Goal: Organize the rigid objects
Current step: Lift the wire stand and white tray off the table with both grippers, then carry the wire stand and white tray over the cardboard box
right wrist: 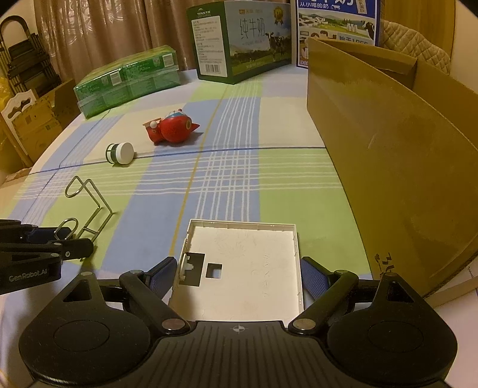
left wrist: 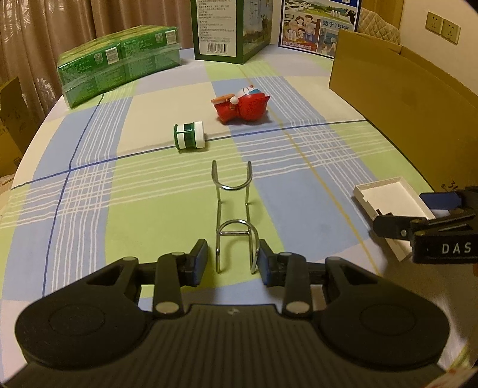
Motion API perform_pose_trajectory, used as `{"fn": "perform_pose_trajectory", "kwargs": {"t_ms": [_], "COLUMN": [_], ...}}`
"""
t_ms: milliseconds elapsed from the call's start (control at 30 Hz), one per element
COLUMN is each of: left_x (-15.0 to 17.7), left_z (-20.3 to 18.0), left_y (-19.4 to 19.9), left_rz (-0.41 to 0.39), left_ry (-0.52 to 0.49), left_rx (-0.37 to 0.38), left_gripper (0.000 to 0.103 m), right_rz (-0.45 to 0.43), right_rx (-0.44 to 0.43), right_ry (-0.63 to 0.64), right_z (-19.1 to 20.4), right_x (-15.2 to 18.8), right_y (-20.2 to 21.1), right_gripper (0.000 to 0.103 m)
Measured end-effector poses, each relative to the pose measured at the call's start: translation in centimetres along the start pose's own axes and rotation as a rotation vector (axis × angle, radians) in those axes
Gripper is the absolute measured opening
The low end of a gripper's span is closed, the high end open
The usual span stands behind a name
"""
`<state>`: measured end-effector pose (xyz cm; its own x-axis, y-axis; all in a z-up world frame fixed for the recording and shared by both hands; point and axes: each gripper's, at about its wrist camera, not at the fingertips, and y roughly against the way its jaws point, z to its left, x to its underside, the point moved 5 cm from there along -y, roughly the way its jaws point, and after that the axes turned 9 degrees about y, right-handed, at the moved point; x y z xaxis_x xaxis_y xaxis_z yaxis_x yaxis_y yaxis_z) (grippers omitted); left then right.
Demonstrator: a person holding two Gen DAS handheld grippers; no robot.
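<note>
A metal wire rack [left wrist: 233,215] lies on the checked tablecloth, its near end between the fingers of my left gripper [left wrist: 233,262]; the right pad touches the wire, the left pad stands just apart. My right gripper [right wrist: 236,276] is open around a white plastic tray [right wrist: 245,265], its pads beside both sides, not touching. The tray [left wrist: 388,203] and right gripper [left wrist: 430,226] show at the right in the left wrist view. A green-and-white jar [left wrist: 188,135] lies on its side, a red toy figure [left wrist: 242,107] lies beyond it.
A large open cardboard box [right wrist: 388,167] stands at the right. A green wrapped pack [left wrist: 119,65], a green milk carton box [right wrist: 239,41] and a blue printed box [right wrist: 337,21] line the table's far edge. Curtains hang behind.
</note>
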<state>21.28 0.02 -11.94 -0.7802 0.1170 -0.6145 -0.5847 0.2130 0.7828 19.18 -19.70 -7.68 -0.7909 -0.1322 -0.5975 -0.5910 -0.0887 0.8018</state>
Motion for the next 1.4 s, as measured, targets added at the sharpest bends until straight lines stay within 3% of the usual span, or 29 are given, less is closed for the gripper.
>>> {"fn": "perform_pose_trajectory", "kwargs": {"t_ms": [133, 167, 967, 1400], "left_x": [-0.2, -0.2, -1.5, -2.6], "left_z": [0.0, -0.1, -1.2, -2.5], "left_y": [-0.2, -0.2, 2.2, 6.0], "left_rz": [-0.004, -0.004, -0.073, -0.138], "left_ry": [0.000, -0.001, 0.003, 0.020], "left_rx": [0.000, 0.000, 0.034, 0.034], "left_gripper": [0.029, 0.023, 0.023, 0.023], "right_rz": [0.001, 0.000, -0.043, -0.140], "right_rx": [-0.004, -0.005, 0.001, 0.013], "right_ry": [-0.001, -0.002, 0.023, 0.067], "right_z": [0.2, 0.1, 0.5, 0.7], "right_x": [0.0, 0.0, -0.9, -3.1], "right_y": [-0.1, -0.1, 1.3, 6.7], "right_gripper": [0.085, 0.085, 0.085, 0.085]}}
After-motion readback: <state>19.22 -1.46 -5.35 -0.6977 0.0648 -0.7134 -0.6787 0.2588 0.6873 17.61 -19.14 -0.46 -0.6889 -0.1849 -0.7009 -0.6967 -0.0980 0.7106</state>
